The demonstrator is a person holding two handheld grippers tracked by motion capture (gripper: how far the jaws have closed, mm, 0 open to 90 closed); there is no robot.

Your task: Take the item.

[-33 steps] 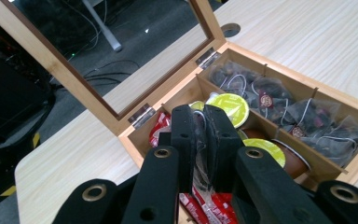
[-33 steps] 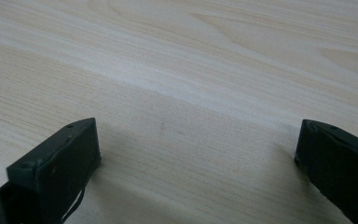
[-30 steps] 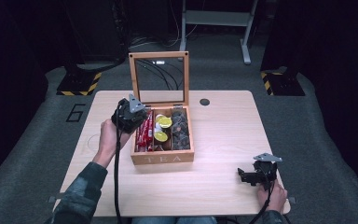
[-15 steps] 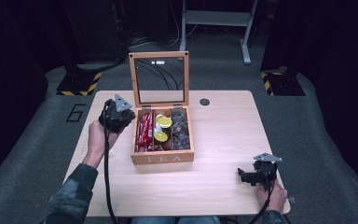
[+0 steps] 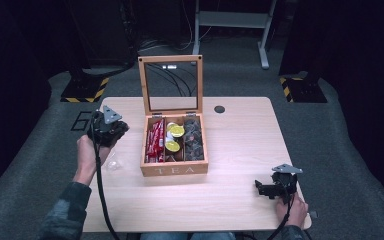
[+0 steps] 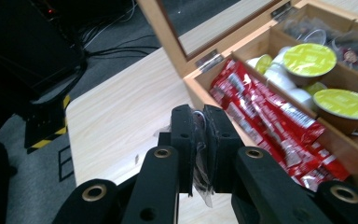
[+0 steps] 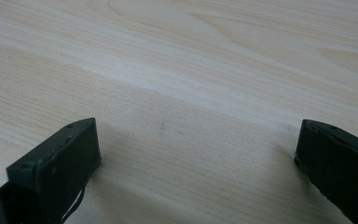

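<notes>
- Here, a wooden tea box [image 5: 174, 169] stood near the middle of the tabletop [image 5: 240, 140], its glass-paned lid [image 5: 171, 84] raised upright at the back.
- The box held three compartments: red packets [image 6: 270, 116] on the left, yellow-lidded capsules [image 6: 309, 59] in the middle, dark wrapped sachets [image 5: 194, 137] on the right.
- The left gripper [image 6: 199, 140] was held above the tabletop just to the left of the box, its jaws pressed together on a small clear wrapper [image 6: 201, 173], whose crinkled edge hung out below them.
- In the high view that left gripper [image 5: 108, 131] sat in a raised hand [image 5: 87, 156], with something clear and crumpled just beneath it.
- The right gripper [image 7: 196, 163] rested low over bare wood near the tabletop's front right corner, well apart from the box, its jaws spread wide with nothing between them.
</notes>
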